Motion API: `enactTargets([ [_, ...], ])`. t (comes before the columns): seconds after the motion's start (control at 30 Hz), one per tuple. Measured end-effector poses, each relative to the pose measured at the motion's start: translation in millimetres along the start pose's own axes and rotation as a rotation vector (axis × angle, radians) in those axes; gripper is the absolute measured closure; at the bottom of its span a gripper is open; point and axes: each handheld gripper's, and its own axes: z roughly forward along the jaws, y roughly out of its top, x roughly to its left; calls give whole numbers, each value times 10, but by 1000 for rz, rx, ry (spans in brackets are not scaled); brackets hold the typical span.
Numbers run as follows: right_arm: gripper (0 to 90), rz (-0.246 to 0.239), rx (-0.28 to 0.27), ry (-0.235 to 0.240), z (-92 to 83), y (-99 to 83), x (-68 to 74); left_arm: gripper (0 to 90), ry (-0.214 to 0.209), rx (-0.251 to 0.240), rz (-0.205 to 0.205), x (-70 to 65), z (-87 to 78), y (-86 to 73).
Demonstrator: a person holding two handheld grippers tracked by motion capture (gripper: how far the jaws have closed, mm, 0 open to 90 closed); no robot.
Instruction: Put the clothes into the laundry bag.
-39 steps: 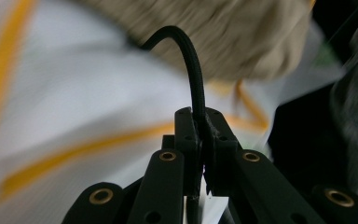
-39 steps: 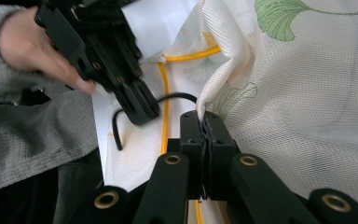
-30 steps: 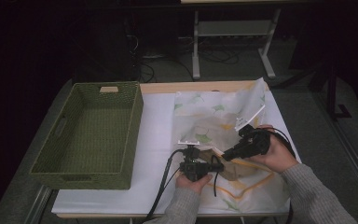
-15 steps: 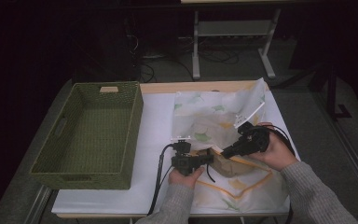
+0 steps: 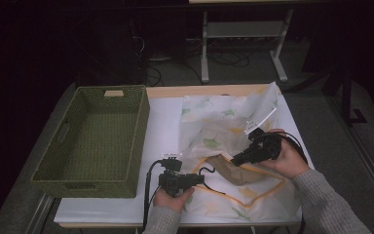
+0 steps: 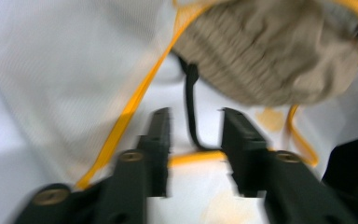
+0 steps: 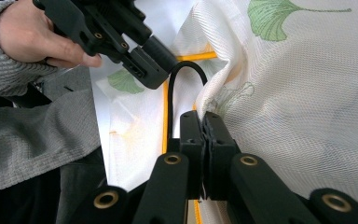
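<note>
Left gripper view puts us right behind the left gripper (image 6: 193, 135), whose jaws have just been opening and now stand apart with nothing pressed between the pads — a thin black loop (image 6: 190, 107) runs up through the gap, and a yellow-piped hem (image 6: 193, 158) crosses beneath them. Just beyond the tips lies the beige knitted garment (image 6: 270, 51), half tucked into the mouth of the mesh laundry bag (image 6: 70, 65) printed with ginkgo leaves.

From the right gripper view, the right gripper (image 7: 204, 122) is clenched on the bag's fabric (image 7: 303, 116), with the jaws pressed tight together on a fold of the mesh by the yellow edge. The black loop arches just ahead of these jaws, and the left gripper hangs beyond it, held in a hand with a grey knitted sleeve (image 7: 32, 135).

In the high view we see the right gripper (image 5: 238, 157) at the garment's (image 5: 233, 169) far end and the left gripper (image 5: 200, 179) near its front end, both over the bag (image 5: 224, 126), which lies on the white table cover (image 5: 163, 122); the green woven basket (image 5: 95, 139) sits well apart to the left.

We judge the step to be getting the garment fully into the bag. To do it well, we keep the right grip steady so the mouth stays lifted, and bring the left jaws onto the knit itself — clear of the loop and the hem.
</note>
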Motion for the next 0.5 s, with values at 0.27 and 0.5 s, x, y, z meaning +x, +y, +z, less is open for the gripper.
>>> enactTargets([
  [0.27,874,-11,-7,11,3,-9,48,805,-52,10,5,-39,151,9],
  [0.5,875,-56,-29,31,-110,33,205,794,-58,-17,-24,-7,181,0],
])
